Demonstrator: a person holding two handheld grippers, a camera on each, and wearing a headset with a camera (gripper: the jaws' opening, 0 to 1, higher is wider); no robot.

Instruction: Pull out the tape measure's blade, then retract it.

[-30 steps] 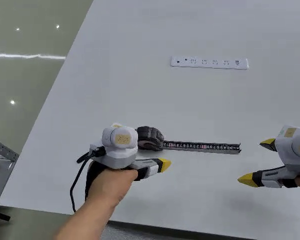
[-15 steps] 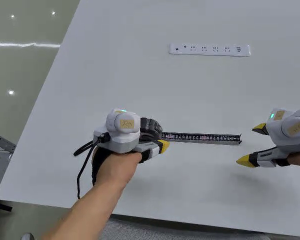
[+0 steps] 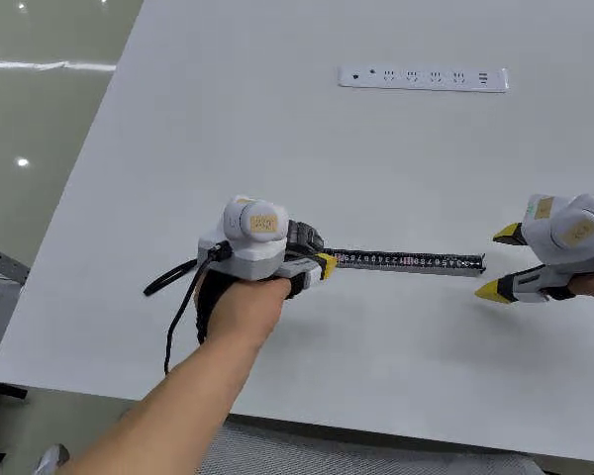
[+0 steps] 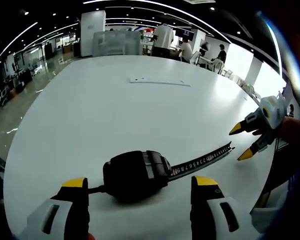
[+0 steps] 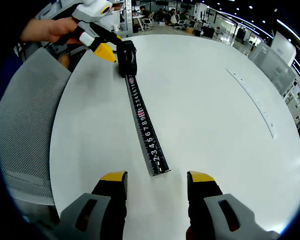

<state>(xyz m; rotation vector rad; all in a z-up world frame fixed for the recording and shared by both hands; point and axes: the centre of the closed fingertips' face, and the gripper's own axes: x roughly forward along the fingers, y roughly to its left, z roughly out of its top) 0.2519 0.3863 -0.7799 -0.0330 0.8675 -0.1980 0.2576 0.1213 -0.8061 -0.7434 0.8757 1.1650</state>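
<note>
The black tape measure case (image 3: 305, 237) lies on the white table (image 3: 277, 129), with its blade (image 3: 406, 261) drawn out to the right and lying flat. My left gripper (image 3: 315, 249) is open, and its yellow-tipped jaws straddle the case (image 4: 135, 175) without touching it. The left gripper's own view (image 4: 140, 182) shows a gap on both sides of the case. My right gripper (image 3: 500, 262) is open just beyond the blade's hooked end (image 5: 160, 170). Its jaws (image 5: 157, 176) stand a little short of the hook, with nothing held.
A white power strip (image 3: 423, 78) lies at the far side of the table, well away from the blade. A grey mesh chair (image 5: 30, 125) stands at the table's near edge. People sit at desks in the background. The floor drops off left of the table.
My left gripper has moved up from below the case to straddle it. My right gripper has come in closer to the blade's end. The blade's length looks unchanged.
</note>
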